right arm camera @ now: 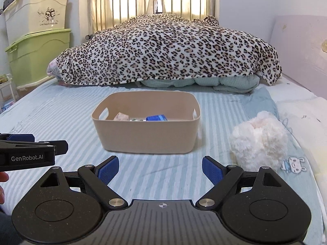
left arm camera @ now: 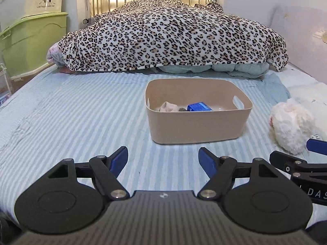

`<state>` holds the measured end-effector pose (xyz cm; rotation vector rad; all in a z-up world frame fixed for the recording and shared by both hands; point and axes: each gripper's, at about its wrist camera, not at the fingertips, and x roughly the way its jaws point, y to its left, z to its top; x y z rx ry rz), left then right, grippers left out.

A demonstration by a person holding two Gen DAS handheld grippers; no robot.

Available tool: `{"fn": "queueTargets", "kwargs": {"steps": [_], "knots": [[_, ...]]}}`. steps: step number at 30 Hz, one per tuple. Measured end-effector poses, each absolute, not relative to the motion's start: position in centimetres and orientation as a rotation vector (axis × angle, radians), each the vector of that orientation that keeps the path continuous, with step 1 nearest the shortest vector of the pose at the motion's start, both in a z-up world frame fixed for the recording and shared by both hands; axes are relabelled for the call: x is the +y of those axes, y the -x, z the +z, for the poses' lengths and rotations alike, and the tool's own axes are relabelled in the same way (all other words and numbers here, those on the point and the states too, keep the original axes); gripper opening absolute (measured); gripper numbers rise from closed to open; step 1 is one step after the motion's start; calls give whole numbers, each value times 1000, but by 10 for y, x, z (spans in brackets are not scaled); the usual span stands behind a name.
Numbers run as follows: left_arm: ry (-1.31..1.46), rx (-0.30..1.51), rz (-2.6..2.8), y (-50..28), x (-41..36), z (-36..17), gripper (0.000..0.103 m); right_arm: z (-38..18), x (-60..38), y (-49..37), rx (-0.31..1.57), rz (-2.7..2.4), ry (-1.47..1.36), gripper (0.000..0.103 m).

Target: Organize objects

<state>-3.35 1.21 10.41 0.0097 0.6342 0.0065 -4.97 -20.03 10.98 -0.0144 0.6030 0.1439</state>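
A beige bin [left arm camera: 196, 126] stands on the striped bed [left arm camera: 71, 112]; it also shows in the right wrist view [right arm camera: 147, 136]. Inside lie a blue packet [left arm camera: 199, 107], a pale cloth [left arm camera: 168, 106] and a small dark item. A white fluffy plush [right arm camera: 259, 140] lies on the bed right of the bin; it also shows in the left wrist view [left arm camera: 290, 125]. My left gripper [left arm camera: 163, 160] is open and empty, low over the bed in front of the bin. My right gripper [right arm camera: 160, 169] is open and empty, in front of the bin and left of the plush.
A leopard-print blanket [left arm camera: 173, 36] is heaped over bedding at the far end, before a metal headboard [right arm camera: 159, 2]. Green and cream storage boxes [right arm camera: 38, 53] stand stacked at the left. A wall runs along the right. White bedding [right arm camera: 302, 110] lies by the plush.
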Motion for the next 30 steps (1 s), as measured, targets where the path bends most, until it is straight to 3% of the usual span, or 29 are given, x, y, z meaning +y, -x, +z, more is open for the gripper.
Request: {"fn": "queueTargets", "kwargs": {"steps": [30], "knots": [[-48, 649, -50, 111, 14, 113, 77, 112, -220, 121, 661, 118, -23, 90]]}}
